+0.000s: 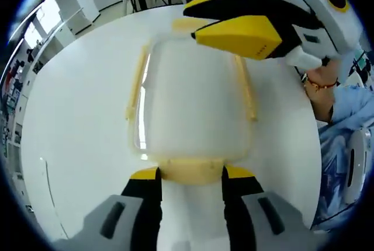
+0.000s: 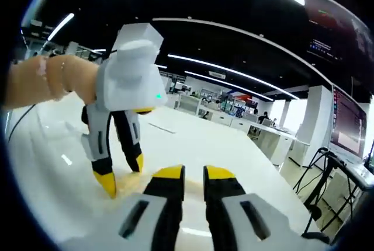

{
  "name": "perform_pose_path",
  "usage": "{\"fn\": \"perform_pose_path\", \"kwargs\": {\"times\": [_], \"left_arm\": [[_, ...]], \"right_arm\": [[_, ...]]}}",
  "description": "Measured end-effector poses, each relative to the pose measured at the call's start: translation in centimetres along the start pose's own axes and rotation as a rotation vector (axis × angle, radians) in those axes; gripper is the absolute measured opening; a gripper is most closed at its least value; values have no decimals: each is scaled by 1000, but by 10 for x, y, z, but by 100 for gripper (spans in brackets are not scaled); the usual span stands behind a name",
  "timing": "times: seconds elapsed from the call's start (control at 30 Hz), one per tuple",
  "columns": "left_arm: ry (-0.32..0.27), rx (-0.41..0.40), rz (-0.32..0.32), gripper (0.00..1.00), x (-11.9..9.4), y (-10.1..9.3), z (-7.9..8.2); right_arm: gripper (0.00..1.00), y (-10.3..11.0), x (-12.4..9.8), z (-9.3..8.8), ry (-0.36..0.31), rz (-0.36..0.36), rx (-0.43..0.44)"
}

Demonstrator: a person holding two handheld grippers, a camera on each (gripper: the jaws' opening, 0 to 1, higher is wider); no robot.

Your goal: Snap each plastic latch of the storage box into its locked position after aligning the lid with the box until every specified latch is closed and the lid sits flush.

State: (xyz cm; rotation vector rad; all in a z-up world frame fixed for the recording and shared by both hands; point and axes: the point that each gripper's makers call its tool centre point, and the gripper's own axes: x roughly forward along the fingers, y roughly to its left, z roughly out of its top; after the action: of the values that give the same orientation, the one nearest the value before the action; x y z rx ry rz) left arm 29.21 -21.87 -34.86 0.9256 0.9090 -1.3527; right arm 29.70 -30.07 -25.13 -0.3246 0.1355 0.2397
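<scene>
Box (image 1: 196, 111) looks light, stiff, slick plastic; I'd press the near latch (image 1: 191, 169). Left gripper (image 1: 191, 182) straddles it, open, gripping nothing. Right gripper (image 2: 194, 176) nearly closed, empty.

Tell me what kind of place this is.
Probably an open-plan office or lab: long strip ceiling lights, rows of desks in the background, and a big wall screen. The storage box sits on a white round table.

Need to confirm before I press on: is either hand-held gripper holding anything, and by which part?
Left hand-held gripper straddles the storage box's near yellow latch; whether it pinches cannot be told. Right hand-held gripper holds nothing visible.
</scene>
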Motion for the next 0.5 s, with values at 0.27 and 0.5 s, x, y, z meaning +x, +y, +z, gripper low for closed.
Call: {"fn": "perform_pose_path", "kwargs": {"times": [0.27, 0.5], "left_arm": [[1, 1, -6, 40, 0, 1, 0], [-19, 9, -17, 40, -2, 3, 1]], "right_arm": [[0, 4, 22, -48, 313, 233, -13], [0, 14, 27, -73, 427, 282, -49]]}}
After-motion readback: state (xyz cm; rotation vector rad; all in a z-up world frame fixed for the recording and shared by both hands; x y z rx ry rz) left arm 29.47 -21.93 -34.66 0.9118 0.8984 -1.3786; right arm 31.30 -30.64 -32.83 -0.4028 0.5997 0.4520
